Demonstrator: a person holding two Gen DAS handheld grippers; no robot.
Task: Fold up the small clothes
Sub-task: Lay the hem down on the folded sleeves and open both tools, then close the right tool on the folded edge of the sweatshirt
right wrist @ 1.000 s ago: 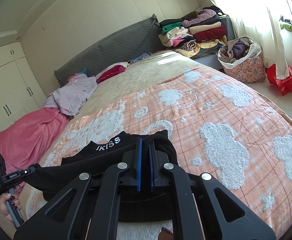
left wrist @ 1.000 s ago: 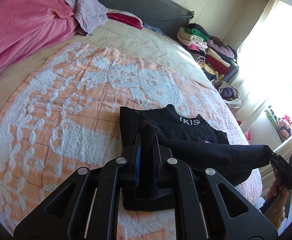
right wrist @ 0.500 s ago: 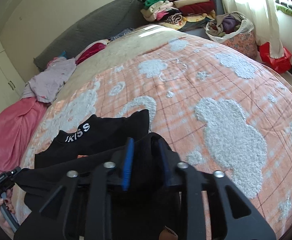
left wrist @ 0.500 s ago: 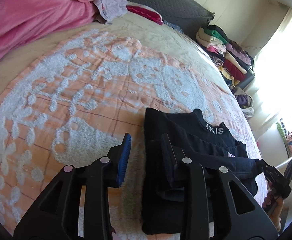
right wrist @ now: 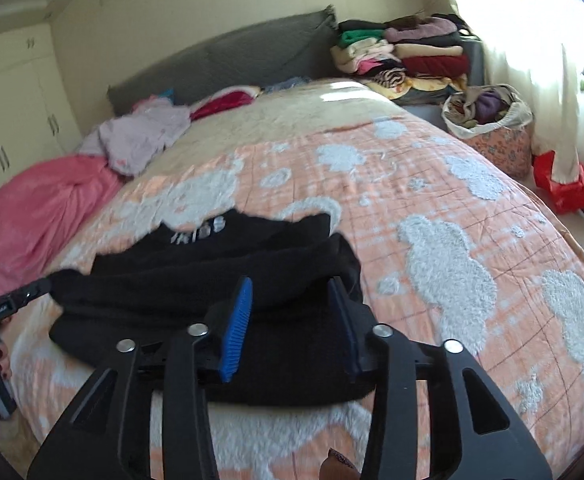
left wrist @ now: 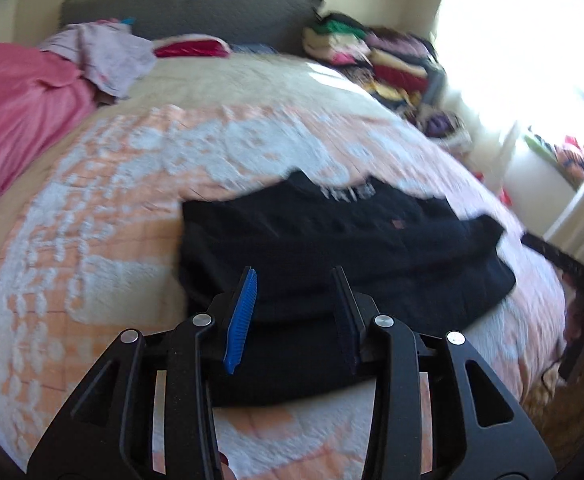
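The black top lay folded on the peach-and-white bedspread, close to the foot edge of the bed, its white-lettered collar pointing toward the grey headboard. A fold ran across its near half, which suggested a hem turned up and laid down there. The left gripper stood partly wide, jaws opening, nothing pinched between them; the cloth lay below. The right gripper was the same, jaws opening over the garment's right end, free of it. Both seemingly let go so the fold could rest flat
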